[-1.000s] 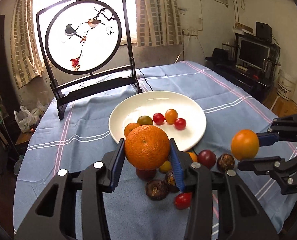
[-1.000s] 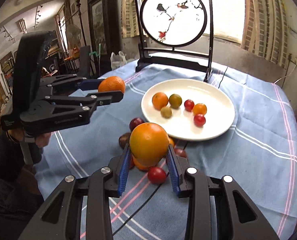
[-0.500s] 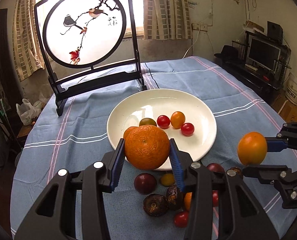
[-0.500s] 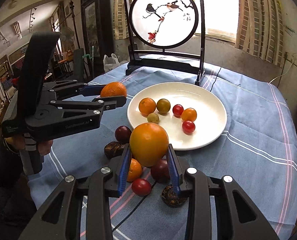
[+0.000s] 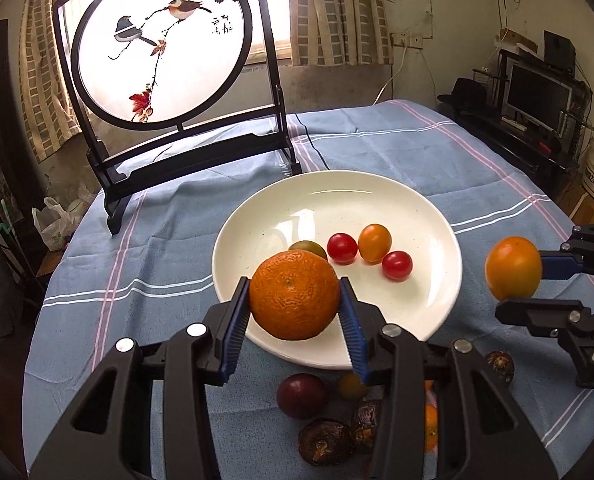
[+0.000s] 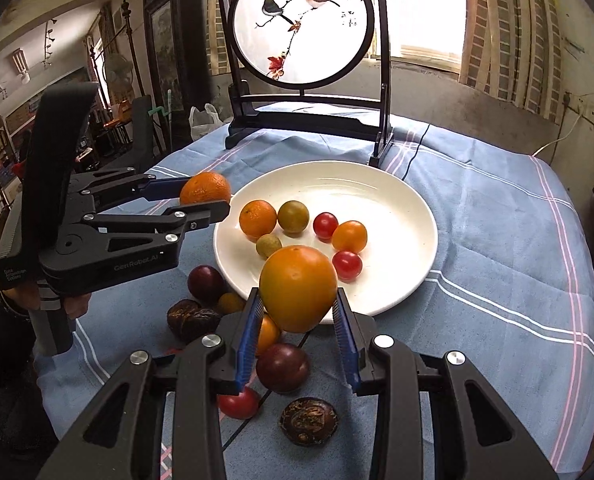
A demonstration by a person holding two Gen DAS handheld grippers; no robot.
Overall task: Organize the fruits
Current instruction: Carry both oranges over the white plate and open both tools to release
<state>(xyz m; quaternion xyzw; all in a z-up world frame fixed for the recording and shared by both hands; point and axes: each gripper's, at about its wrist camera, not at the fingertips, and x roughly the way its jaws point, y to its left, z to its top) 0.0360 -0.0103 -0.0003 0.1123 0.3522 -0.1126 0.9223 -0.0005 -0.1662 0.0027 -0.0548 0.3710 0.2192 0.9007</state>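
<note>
Orange peel with a dimpled, slightly yielding skin is what your left gripper [image 5: 295,312] has between its jaws: the mandarin [image 5: 295,294] is clamped across its widest part, stem mark facing the camera, and it hangs over the near rim of the white plate [image 5: 425,208]. It looks light and fairly firm, but soft enough to bruise, so a squeeze no harder than the present one should do. Held at the middle like that, it is unlikely to roll out.

Your right gripper [image 6: 299,316] has its jaws closed on a smooth orange fruit [image 6: 298,287], gripped low on its sides so that most of it stands above the blue pads. That glossy skin looks slippery, and a hold so far below the middle could let it squirt upward if you press more. It sits over the near edge of the plate, on the side towards the table's near edge.

Both grippers point forward and down at the plate, side by side, the left one level with the plate's left rim in the right view. Your left hand [image 6: 63,304] wraps the handle low.

On the plate already lie a small orange [image 6: 257,219], a green-brown fruit [image 6: 293,217] and several cherry tomatoes [image 6: 325,225]. Plums [image 6: 283,367] and dark wrinkled fruits [image 6: 309,421] wait on the blue cloth [image 6: 497,240] near the table's front edge.
</note>
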